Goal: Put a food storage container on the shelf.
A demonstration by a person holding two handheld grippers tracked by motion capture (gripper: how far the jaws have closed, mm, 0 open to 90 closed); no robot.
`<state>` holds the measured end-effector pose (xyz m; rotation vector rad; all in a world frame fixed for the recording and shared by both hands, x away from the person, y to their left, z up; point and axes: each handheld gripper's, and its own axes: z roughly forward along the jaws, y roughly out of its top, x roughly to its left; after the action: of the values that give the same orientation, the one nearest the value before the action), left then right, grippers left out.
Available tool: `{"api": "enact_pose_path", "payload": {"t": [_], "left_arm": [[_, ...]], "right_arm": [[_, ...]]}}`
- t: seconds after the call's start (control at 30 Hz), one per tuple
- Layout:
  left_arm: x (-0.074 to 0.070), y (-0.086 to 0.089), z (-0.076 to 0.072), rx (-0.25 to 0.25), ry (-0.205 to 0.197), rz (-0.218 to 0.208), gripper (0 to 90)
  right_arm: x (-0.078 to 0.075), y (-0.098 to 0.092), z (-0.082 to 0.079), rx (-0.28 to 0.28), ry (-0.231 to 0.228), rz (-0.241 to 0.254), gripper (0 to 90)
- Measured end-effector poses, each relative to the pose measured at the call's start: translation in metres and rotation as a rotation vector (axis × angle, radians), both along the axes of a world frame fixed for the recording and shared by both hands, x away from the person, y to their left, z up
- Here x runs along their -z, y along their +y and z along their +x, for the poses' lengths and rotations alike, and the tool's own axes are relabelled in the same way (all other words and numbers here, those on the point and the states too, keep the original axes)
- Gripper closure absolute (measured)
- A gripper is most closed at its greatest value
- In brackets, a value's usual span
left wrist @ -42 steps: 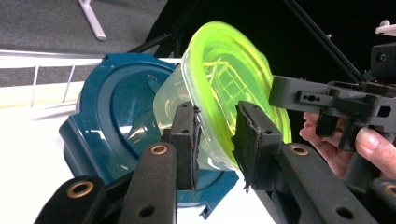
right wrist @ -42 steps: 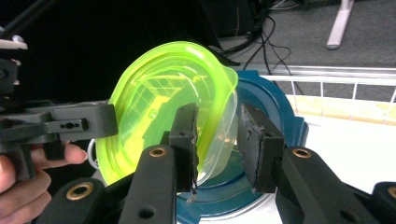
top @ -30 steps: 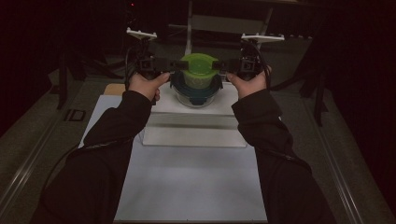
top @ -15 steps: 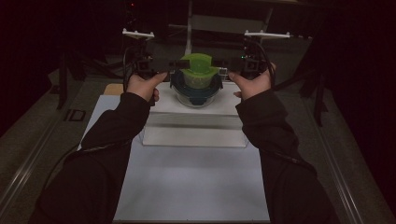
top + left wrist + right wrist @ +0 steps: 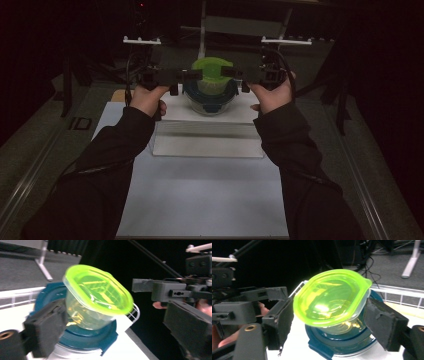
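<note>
A clear plastic tub with a neon green lid (image 5: 212,69) rests on the dark blue lid of a round container (image 5: 210,99). My left gripper (image 5: 188,75) comes in level from the left and my right gripper (image 5: 233,73) from the right, tips on either side of the tub. In the left gripper view the tub (image 5: 96,298) lies between the spread jaws of my left gripper (image 5: 116,325), off the pads (image 5: 46,328). In the right gripper view my right gripper (image 5: 333,322) brackets the tub (image 5: 329,297) with gaps. Both sets of jaws have just been opening.
The blue-lidded container (image 5: 337,341) stands on a white raised platform (image 5: 207,137) at the far end of a white mat (image 5: 205,200). A white wire rack (image 5: 399,293) runs behind it. Dark stands and cables fill the background.
Both grippers have let go of the green-lidded tub and their jaws have spread. The left hand has drawn a little to the left. The tub stays on the blue lid.
</note>
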<state>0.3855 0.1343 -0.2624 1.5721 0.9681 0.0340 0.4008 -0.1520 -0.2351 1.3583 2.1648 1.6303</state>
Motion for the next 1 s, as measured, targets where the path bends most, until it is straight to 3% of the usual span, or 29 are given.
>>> {"api": "enact_pose_path", "payload": {"t": [0.2, 0.5, 0.7, 0.83, 1.0], "left_arm": [[0.007, 0.001, -0.015, 0.009, -0.040, 0.003, 2.0], [0.019, 0.001, -0.038, 0.055, -0.059, 0.020, 2.1], [0.032, 0.001, -0.050, 0.139, -0.099, 0.017, 2.1], [0.042, -0.002, -0.058, 0.159, -0.102, 0.040, 2.1], [0.057, -0.006, -0.068, 0.185, -0.103, 0.048, 2.2]], "right_arm": [[0.007, -0.006, -0.011, -0.024, -0.010, 0.019, 21.7], [0.024, -0.016, -0.029, -0.055, -0.022, 0.012, 21.6], [0.041, -0.019, -0.042, -0.089, -0.017, 0.023, 21.7], [0.055, -0.019, -0.050, -0.112, -0.009, 0.020, 21.7], [0.075, -0.021, -0.058, -0.152, 0.003, 0.051, 21.9]]}}
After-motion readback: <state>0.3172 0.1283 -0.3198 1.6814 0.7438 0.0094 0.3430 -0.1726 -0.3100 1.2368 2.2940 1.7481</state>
